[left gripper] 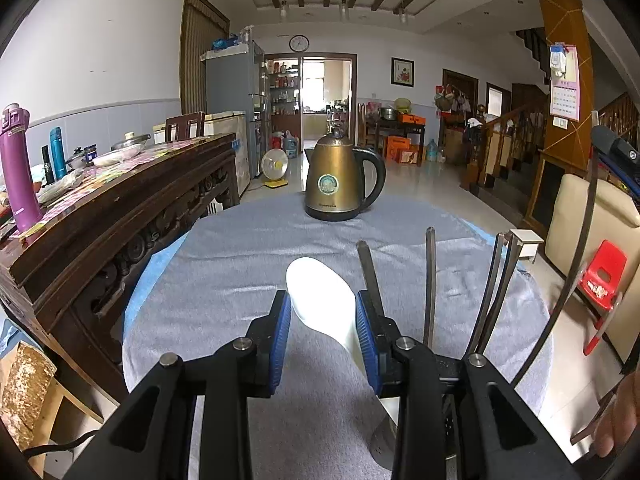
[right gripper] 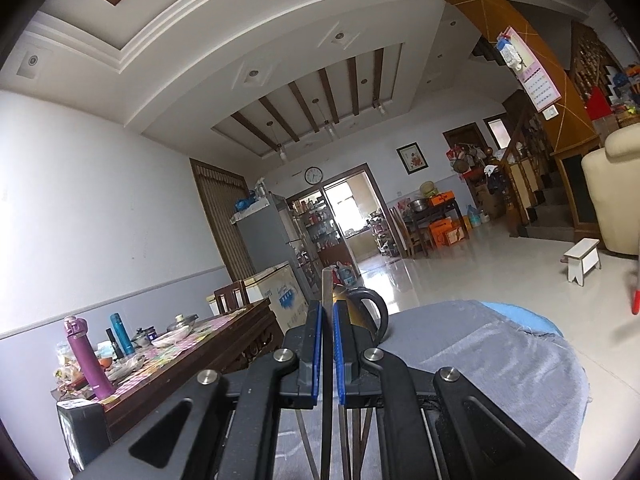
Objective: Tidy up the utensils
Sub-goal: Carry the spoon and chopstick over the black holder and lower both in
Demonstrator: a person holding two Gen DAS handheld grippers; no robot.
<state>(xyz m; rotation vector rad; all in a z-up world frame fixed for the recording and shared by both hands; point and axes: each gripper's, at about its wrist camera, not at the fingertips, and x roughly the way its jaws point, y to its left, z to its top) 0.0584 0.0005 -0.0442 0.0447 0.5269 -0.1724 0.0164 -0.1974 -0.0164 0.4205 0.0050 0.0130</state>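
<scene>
Worktop (left gripper: 248, 248): round, under a grey cloth; a bronze kettle (left gripper: 340, 184) stands at its far side.
Holder (left gripper: 382, 444): a perforated metal cylinder just below the left hand-held gripper — several dark-handled utensils (left gripper: 430, 280) already stand upright in it, chopstick-like rods among them.
Progress: by my reading well along; some pieces are stowed, while the white spoon and one thin utensil remain in the grippers, not yet set down.
White spoon (left gripper: 320, 300): between the blue pads, handle sloping down toward the holder.
Left hand-held gripper (left gripper: 323, 336): part closed and tilted downward; whether its pads press the spoon I cannot tell.
Right hand-held gripper (right gripper: 328, 344): held about level, clamped on a thin flat utensil (right gripper: 327, 280) — its end points up past the fingertips.
</scene>
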